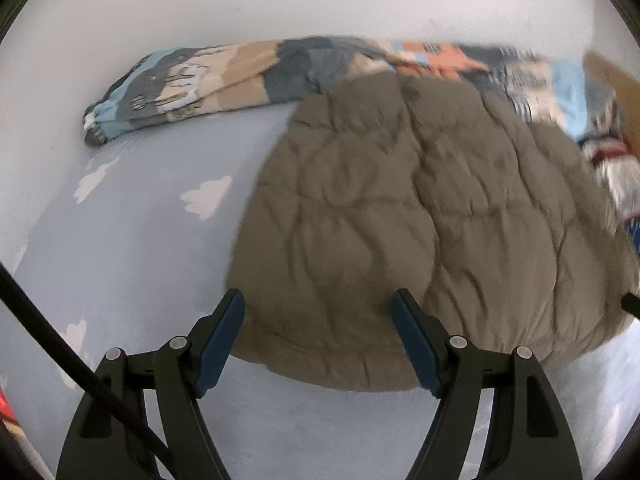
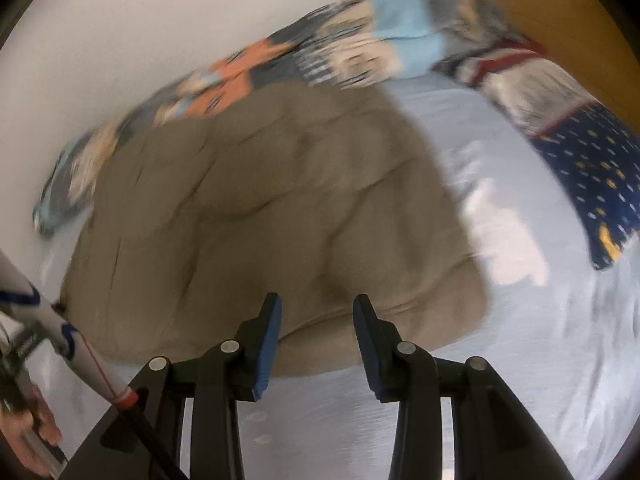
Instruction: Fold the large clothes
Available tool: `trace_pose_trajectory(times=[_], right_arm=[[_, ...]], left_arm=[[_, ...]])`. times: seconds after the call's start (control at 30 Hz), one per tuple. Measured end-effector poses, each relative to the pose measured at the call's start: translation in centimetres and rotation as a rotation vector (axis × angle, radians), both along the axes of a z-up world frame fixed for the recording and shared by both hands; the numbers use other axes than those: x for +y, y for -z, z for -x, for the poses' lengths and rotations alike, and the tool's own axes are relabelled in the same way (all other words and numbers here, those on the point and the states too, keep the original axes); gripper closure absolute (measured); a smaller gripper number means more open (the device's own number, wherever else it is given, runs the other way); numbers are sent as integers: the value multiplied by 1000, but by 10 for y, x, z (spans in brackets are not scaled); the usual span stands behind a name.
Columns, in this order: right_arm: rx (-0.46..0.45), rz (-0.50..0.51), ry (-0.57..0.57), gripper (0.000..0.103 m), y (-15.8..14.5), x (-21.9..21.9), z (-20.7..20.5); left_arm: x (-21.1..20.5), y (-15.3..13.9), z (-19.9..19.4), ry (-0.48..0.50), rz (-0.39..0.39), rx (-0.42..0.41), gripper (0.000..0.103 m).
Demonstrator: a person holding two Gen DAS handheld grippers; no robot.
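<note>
Jacket [image 1: 400,216] flat on bed [image 1: 140,240], apparently just beyond left gripper [image 1: 318,340] (wide) and right gripper [image 2: 316,344] (narrower); both empty.

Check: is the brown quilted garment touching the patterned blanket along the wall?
Touching. In the left wrist view the brown quilted garment overlaps the patterned blanket's lower edge, no sheet between.

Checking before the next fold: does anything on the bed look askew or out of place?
Nothing looks damaged or spilled. The puffy quilted brown jacket lies flat on the pale blue sheet, its far edge overlapping the bunched patterned blanket along the wall.
</note>
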State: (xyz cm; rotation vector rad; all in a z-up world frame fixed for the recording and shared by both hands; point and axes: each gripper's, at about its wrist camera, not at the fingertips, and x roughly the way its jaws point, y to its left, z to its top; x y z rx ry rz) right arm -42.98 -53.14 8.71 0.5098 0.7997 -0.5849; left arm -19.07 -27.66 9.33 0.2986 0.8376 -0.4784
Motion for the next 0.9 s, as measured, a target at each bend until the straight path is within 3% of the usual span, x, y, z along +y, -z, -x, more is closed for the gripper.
trace_pose_trajectory(times=[0.07,0.13,0.3,0.9], right_arm=[[44,37,-37,58,9,16,-16],[113,140,-58,52,15,33,-32],[210,345,-103,52,21,57,-47],[195,536,-188,52,-1,104,-52]], left_arm=[[-8,9,4,19,-59,-24,28],[-11,11,7,31,-84,-54,28],[-14,11,8,41,-115,-82,28],[-16,12,14,43,-135,-107,28]])
